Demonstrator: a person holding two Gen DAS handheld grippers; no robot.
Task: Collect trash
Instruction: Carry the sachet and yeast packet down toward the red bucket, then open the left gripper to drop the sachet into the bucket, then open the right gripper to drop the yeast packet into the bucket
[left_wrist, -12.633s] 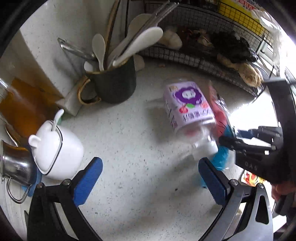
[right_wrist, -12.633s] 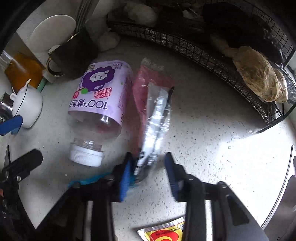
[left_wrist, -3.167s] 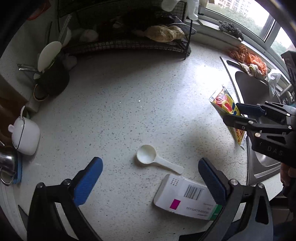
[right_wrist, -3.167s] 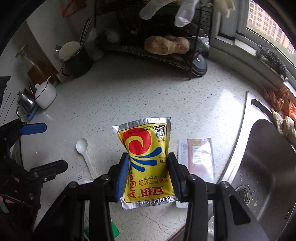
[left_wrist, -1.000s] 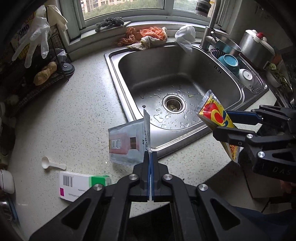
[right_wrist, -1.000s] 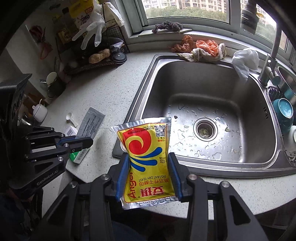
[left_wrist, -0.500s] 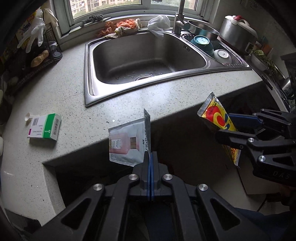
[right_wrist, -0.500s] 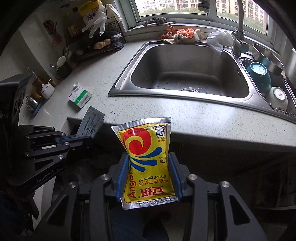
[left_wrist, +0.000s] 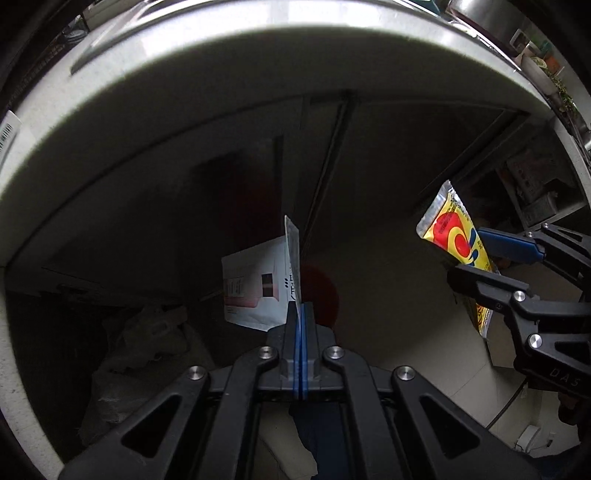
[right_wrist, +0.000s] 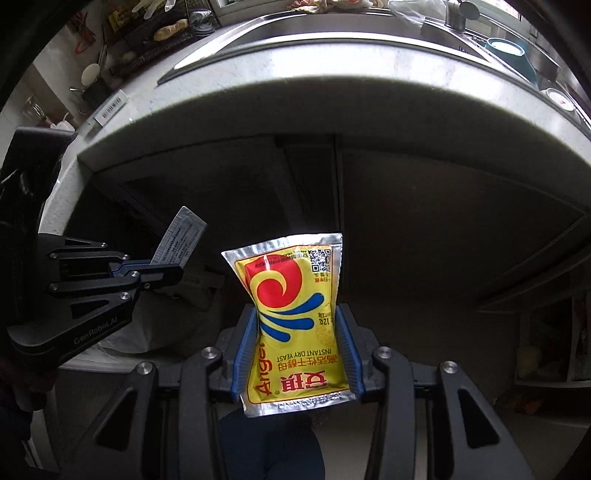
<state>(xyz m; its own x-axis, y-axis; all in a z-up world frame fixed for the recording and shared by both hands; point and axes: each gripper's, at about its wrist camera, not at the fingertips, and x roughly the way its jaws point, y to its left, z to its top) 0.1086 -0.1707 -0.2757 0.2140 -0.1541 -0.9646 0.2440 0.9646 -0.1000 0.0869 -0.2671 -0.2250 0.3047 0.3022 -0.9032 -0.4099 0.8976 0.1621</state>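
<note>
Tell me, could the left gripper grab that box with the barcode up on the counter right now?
Probably not. The left gripper is shut on a white sachet and sits below the counter edge, while the box lies on top.

Dim underside, bright rim, fisheye warp

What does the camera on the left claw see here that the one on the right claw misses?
Only the left view shows the printed face of the white sachet pinched in the shut left claw.

Only the right view shows the yeast packet's full yellow front, the utensil cup and the teal bowl.

Both show each claw gripping its packet below the counter edge, cabinet doors behind.
</note>
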